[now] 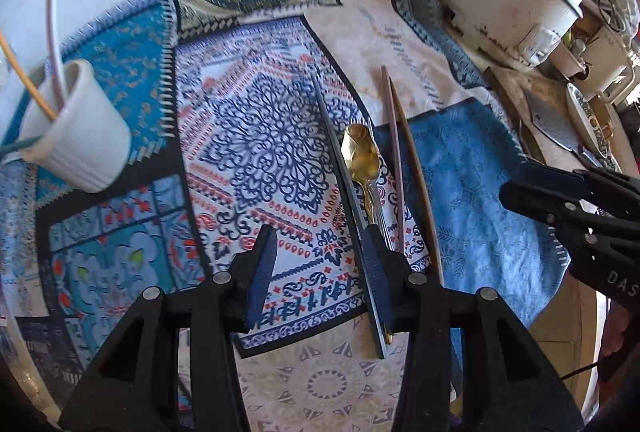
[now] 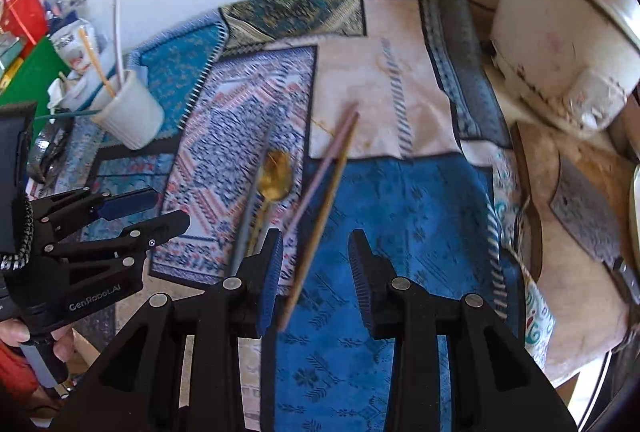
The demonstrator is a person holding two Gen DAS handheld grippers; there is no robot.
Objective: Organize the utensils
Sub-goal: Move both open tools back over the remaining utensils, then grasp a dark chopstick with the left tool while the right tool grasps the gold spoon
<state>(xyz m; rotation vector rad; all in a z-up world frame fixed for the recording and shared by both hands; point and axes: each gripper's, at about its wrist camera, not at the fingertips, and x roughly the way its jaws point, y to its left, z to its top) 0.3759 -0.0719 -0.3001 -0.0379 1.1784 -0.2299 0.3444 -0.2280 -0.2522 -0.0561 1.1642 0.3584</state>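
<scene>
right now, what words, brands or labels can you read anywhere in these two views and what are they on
"GenRobot.AI": white print on the black body of the left gripper, seen from the right wrist view.
"DAS": white letters, cut off by the picture edge, on the black body of the right gripper, seen from the left wrist view.
White printed packet beside the white ribbed ceramic cup: print too small and blurred to read.

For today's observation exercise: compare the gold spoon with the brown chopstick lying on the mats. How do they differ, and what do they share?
1. The gold spoon is shiny metal; the brown chopstick looks dull, like wood.
2. The spoon widens into a bowl at its far end; the chopstick stays a thin, plain stick.
3. The spoon rests on the patterned mat; the chopstick runs along the blue cloth's edge.

Both lie flat, roughly parallel, outside the white cup.
</scene>
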